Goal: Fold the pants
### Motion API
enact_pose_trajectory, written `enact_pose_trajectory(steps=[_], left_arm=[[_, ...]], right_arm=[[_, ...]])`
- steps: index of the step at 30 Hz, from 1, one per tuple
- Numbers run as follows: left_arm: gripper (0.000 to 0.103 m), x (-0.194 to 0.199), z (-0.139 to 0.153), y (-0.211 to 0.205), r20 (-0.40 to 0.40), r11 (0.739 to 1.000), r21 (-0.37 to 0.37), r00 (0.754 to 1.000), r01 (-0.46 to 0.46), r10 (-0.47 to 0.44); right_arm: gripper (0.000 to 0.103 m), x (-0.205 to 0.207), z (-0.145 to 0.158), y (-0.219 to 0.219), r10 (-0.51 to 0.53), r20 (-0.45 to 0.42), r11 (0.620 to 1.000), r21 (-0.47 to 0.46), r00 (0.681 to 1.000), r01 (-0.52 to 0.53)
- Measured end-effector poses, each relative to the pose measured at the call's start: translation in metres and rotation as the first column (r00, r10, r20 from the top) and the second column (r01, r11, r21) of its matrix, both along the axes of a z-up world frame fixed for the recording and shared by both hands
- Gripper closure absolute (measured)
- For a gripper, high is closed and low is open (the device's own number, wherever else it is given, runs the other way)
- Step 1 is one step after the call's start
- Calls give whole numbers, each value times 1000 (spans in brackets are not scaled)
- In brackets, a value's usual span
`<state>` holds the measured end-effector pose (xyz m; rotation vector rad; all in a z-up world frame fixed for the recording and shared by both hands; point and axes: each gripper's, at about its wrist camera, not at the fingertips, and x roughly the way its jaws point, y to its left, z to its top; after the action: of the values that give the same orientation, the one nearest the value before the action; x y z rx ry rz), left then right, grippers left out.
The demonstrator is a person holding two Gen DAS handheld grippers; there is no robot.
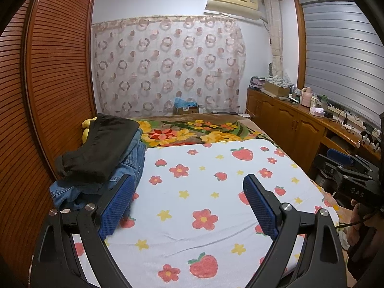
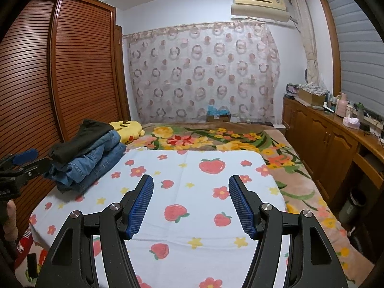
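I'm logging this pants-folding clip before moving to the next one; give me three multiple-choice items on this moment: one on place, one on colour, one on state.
1. Where does the stack of pants lie?
A. on the bed's left side by the wardrobe
B. on the wooden cabinet
C. on the floor

2. What colour is the top garment?
A. red
B. black
C. white

3. How do the left gripper and right gripper stand?
A. both shut on denim
B. one open, one shut
C. both open, holding nothing

Answers: 1 A, the pile sits beside the slatted wardrobe; 2 B, dark cloth tops the blue jeans; 3 C, the fingers stand apart over the strawberry sheet.
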<state>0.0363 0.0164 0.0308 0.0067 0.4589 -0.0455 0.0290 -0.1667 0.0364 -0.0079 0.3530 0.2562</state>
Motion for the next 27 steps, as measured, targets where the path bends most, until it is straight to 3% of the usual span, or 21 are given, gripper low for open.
enact_pose_trajectory(steps=[27], left_arm=[[11, 0, 0, 2, 1, 1000, -3, 1000, 0, 0]], right_arm=[[35, -8, -7, -10, 25, 17, 1000, -3, 1000, -25]])
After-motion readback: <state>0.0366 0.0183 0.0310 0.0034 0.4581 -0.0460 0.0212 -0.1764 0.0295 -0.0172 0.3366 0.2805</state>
